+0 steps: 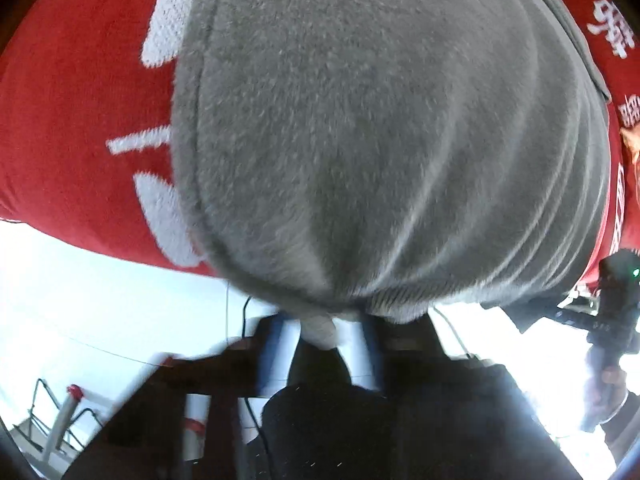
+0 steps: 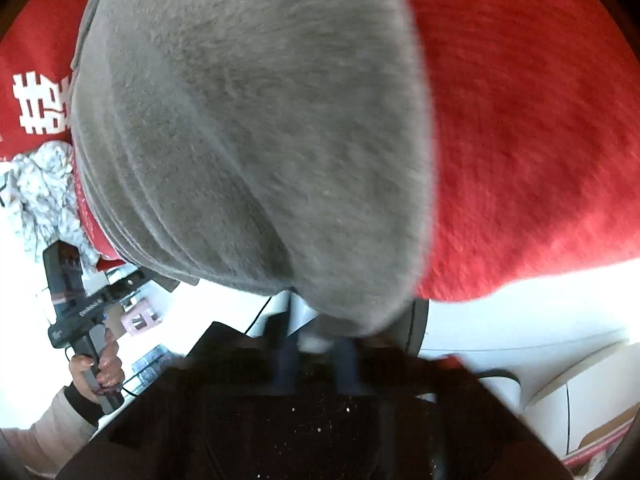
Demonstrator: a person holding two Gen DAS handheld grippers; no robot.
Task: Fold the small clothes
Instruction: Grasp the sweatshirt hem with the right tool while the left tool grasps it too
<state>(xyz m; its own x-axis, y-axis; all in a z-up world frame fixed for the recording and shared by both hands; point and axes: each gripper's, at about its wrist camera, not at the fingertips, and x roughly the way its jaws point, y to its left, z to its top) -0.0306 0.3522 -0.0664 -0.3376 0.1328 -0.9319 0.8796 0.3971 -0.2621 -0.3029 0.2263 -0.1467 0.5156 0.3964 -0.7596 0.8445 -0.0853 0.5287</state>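
Grey garment (image 1: 360, 140) is mid-fold, lifted by its near edge over the red cloth (image 1: 72, 140) with white characters. Left hand-held gripper (image 1: 320, 332) is pinched shut on a bunched hem; right hand-held gripper (image 2: 316, 340) likewise clamps the edge, though blur hides the detail. Fabric is fleecy, thick, soft and hangs in shallow pleats. My read: next, carry both corners forward evenly and lay flat. Patterned white cloth (image 2: 40, 184) sits at the side.

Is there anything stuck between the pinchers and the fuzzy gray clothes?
No. Both already pinch it: the left gripper and the right gripper each clamp an edge of the gray garment, which hangs over the red cloth. Nothing visible lies between fingers and fabric.
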